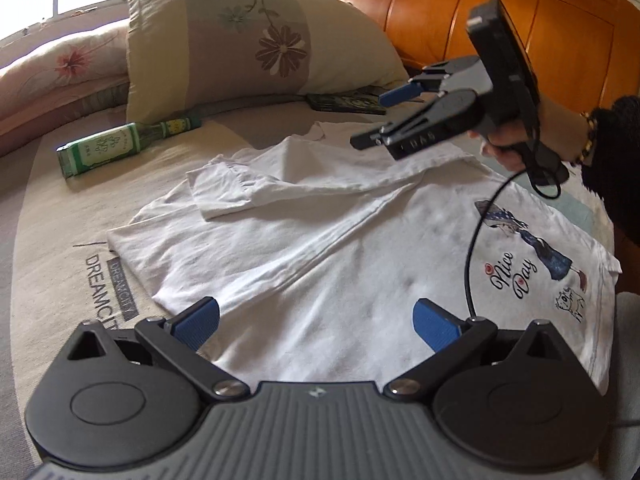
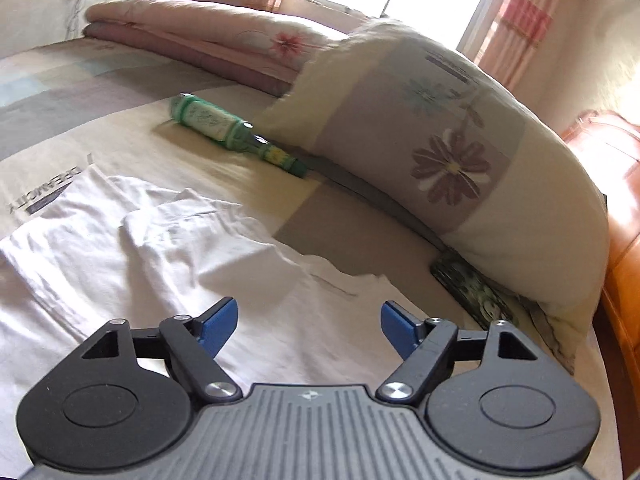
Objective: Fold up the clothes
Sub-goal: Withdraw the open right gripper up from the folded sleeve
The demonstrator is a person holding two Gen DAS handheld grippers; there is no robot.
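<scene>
White shirt point(image 1: 304, 232) spread flat on the bed point(image 1: 48, 208), printed front up, one sleeve point(image 1: 228, 192) already folded in across the chest. Directly under and ahead of the left gripper point(image 1: 316, 320), both blue pads wide apart and empty, hovering above the cloth near the hem. Long axis running away from those fingers, up and leftward toward the collar end by the pillow point(image 1: 224, 40).

Right gripper point(image 2: 308, 324) likewise parted with nothing between the pads, raised over the far collar and shoulder end; in the left view seen from the side, held by a hand point(image 1: 508, 148). Unfolded side with the print lying to the right of the left fingers, below the right gripper. Probably nearer the right one, so the next fold likely begun there. Green bottle point(image 2: 224, 128) beyond the shirt, clear of both.
</scene>
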